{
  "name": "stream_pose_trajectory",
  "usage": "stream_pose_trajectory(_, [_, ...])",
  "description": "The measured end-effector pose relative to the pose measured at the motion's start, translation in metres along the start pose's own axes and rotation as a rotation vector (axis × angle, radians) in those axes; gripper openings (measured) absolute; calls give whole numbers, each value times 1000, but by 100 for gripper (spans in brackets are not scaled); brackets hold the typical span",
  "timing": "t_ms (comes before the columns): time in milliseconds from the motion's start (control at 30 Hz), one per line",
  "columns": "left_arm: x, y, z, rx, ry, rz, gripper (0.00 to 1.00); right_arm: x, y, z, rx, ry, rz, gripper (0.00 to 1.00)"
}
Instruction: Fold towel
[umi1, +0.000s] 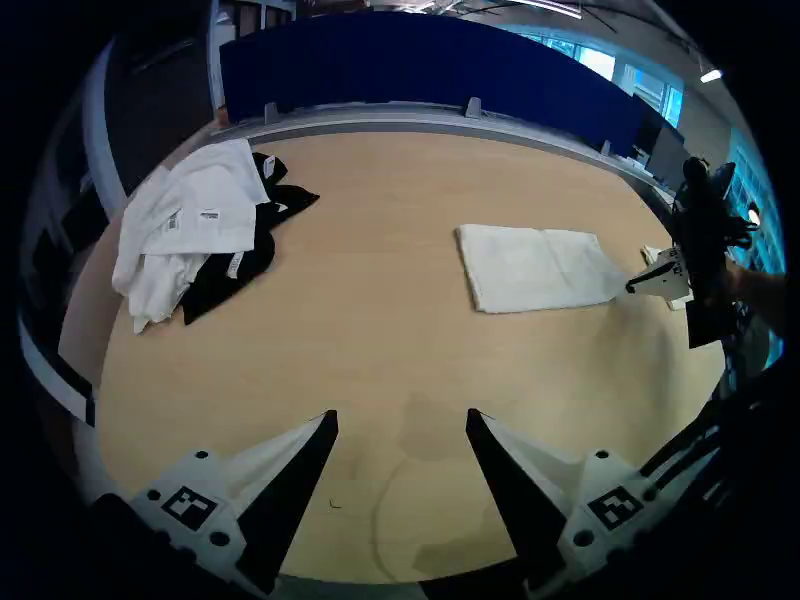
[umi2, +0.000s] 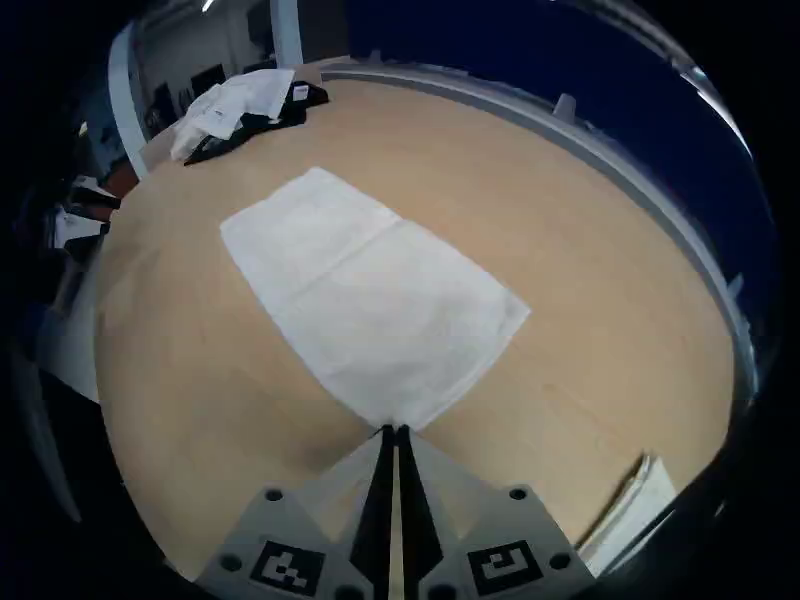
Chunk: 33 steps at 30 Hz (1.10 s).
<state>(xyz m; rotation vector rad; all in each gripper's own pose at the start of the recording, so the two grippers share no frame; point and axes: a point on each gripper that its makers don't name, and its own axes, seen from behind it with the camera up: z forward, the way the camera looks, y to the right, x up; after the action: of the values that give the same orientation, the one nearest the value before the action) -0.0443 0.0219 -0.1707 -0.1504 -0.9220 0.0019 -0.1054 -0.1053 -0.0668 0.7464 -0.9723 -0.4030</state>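
While my right hand-held gripper (umi2: 397, 432) has its fingers pressed together on one corner of the towel (umi2: 370, 300), my left hand-held gripper (umi1: 400, 415) hangs spread and empty over bare bench (umi1: 380, 330), well apart from the cloth.

Position: the towel lies flat and open on the bench. Only the pinched corner, the one nearest my right hand-held gripper, is taken up. The left gripper view shows the same grip from across the bench.

Step in hand, as I judge it: the start of a fold, with one corner secured and its partner not yet taken.

Next move, as I judge it: my left hand-held gripper must cross to the neighbouring corner on the same short edge and close on it. Both should then lift together and carry that edge over to the far one, keeping the corners level so the sides line up.

Materials:
- Towel: white, rectangular, soft and thin, with a fine nubbed surface. Its edges are straight, and a faint crease runs across it nearer the far end.
- Bench: pale wood-look top, smooth and matt, with a curved grey rim.
- Clothes (umi1: 200, 230): a crumpled white and black heap at the far side, well apart from the towel.
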Motion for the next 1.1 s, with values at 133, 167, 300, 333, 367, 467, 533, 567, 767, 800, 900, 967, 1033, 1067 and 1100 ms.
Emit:
stream_pose_trajectory(133, [1,-1,-1,1,1,0,95,20,-1,-9,1,42,-6,3])
stream_pose_trajectory(167, [1,-1,-1,1,1,1,95,26,-1,-12,2,53,-9,3])
stream_pose_trajectory(300, [2,-1,-4,0,5,0,95,49,-5,-21,5,93,-33,3])
stream_pose_trajectory(333, [3,-1,-5,0,6,0,95,56,-6,-23,6,104,-42,3])
stream_pose_trajectory(367, [4,-1,-6,0,7,-1,95,61,-7,-25,7,113,-50,3])
stream_pose_trajectory(467, [5,0,-9,0,10,-2,95,81,-12,-29,10,145,-70,3])
stream_pose_trajectory(533, [6,0,-10,-2,12,-4,95,95,-14,-32,11,168,-81,3])
stream_pose_trajectory(567, [7,1,-11,-3,14,-5,95,102,-16,-33,12,179,-85,3])
stream_pose_trajectory(767, [10,3,-12,-7,23,0,95,123,-22,-36,19,203,-109,3])
stream_pose_trajectory(800, [10,3,-12,-7,25,1,95,124,-22,-35,20,201,-113,3])
stream_pose_trajectory(900, [11,4,-13,-8,29,3,95,126,-24,-31,21,193,-124,3])
stream_pose_trajectory(967, [13,4,-13,-8,35,3,95,130,-27,-28,27,191,-132,3])
stream_pose_trajectory(1033, [15,3,-14,-7,40,2,95,135,-33,-23,36,188,-144,3])
stream_pose_trajectory(1067, [16,3,-14,-6,42,1,95,138,-36,-21,40,187,-151,3])
stream_pose_trajectory(1100, [17,3,-15,-6,44,0,95,141,-40,-19,46,186,-160,3])
